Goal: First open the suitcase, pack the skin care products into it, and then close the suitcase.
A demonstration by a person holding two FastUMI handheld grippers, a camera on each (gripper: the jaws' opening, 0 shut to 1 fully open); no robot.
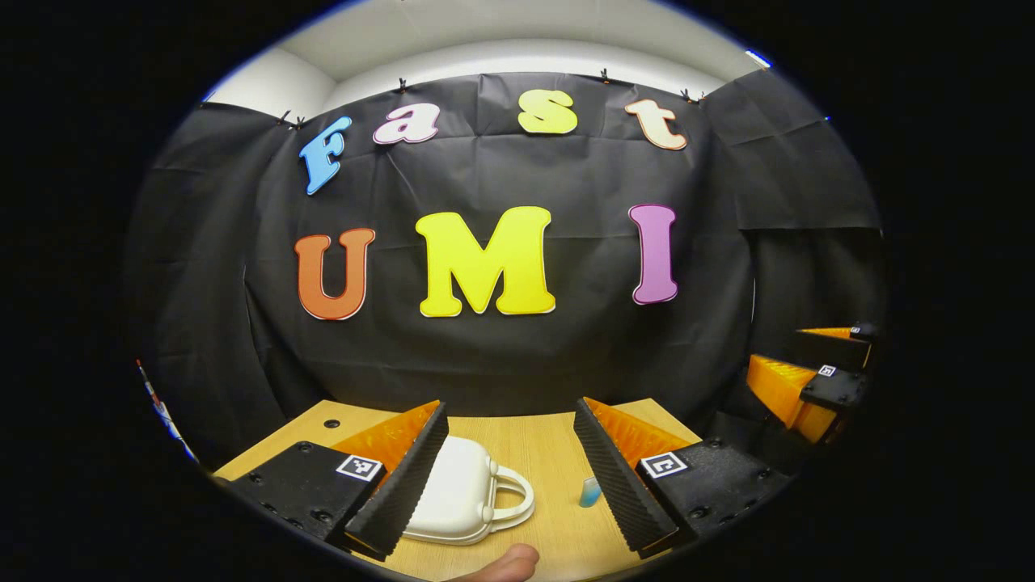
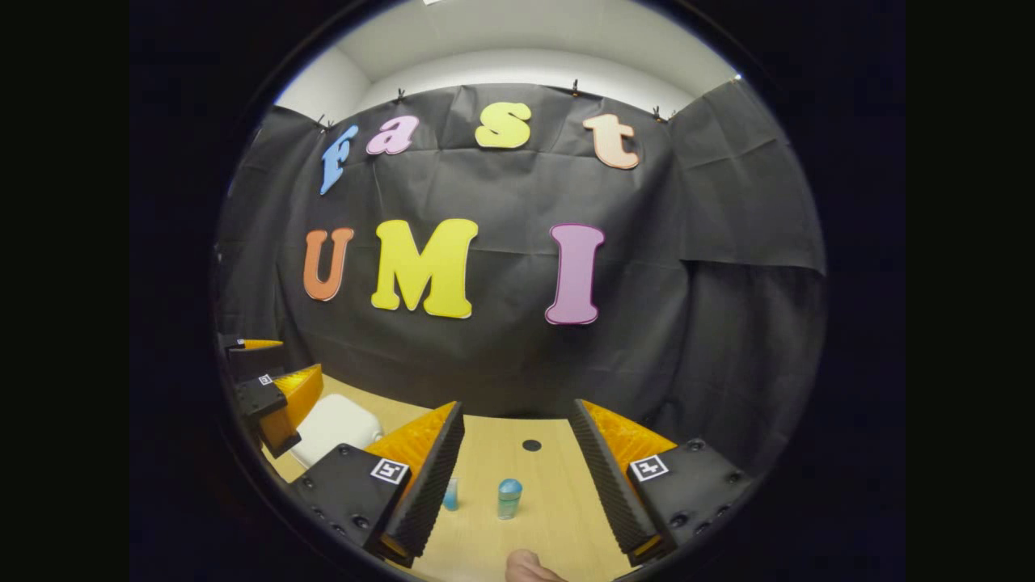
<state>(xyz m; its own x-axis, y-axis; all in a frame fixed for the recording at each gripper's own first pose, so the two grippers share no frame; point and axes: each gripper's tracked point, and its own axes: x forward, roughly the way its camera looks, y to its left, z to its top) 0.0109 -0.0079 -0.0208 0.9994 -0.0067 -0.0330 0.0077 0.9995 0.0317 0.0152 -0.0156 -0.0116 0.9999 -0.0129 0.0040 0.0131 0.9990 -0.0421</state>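
Left gripper [image 1: 511, 469]: fingers spread wide, gripping nothing, raised above the wooden table [image 1: 550, 453]. Between and below the fingers, a white suitcase [image 1: 457, 493], small and hard-shelled, lying flat and closed on the table, its handle [image 1: 513, 493] pointing toward the right finger; left side of the case partly hidden behind the left finger. Close beside the right finger, a small blue bottle [image 1: 590, 491], upright, partly covered by that finger. At the bottom edge, a fingertip [image 1: 505, 564] of the person. Farther right, at the edge of the left gripper view, the right gripper [image 1: 808, 376], also apart at the fingers.

Right gripper [image 2: 515, 477]: fingers likewise wide apart, empty, held over the table [image 2: 550, 517]. Between them, a blue-capped bottle [image 2: 509, 498] standing upright on the wood; just left of it, next to the left finger, a second small blue bottle [image 2: 450, 494], partly hidden. Beyond, a dark round hole [image 2: 531, 444] in the tabletop. Off to the left, the suitcase [image 2: 335, 424] again, with the left gripper [image 2: 263, 380] above its near end. A fingertip [image 2: 530, 566] at the bottom edge.
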